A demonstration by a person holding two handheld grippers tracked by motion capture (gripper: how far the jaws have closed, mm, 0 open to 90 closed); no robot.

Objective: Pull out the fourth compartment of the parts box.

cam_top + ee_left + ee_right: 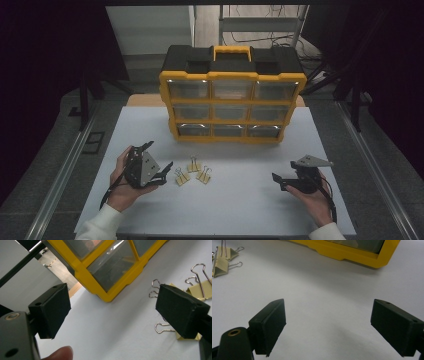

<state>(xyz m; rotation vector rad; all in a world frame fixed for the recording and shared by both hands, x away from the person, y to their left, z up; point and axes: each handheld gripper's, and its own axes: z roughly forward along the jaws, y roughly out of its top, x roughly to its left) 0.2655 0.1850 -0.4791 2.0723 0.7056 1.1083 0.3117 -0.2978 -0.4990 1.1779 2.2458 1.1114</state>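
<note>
Two spread grippers held low beside three binder clips, in front of the yellow organizer.

The left gripper (pixel 159 159) is held with jaws wide apart and empty, just left of the three binder clips (pixel 192 171), which lie on the white table (pixel 240 200) in front of the organizer (pixel 232 95). The right gripper (pixel 280 181) is likewise spread wide and empty, well right of the clips. Nine drawers are counted in the organizer. A fingertip (pixel 60 353) is shown in the left gripper view. Each gripper is cradled in a hand near the table.
</note>
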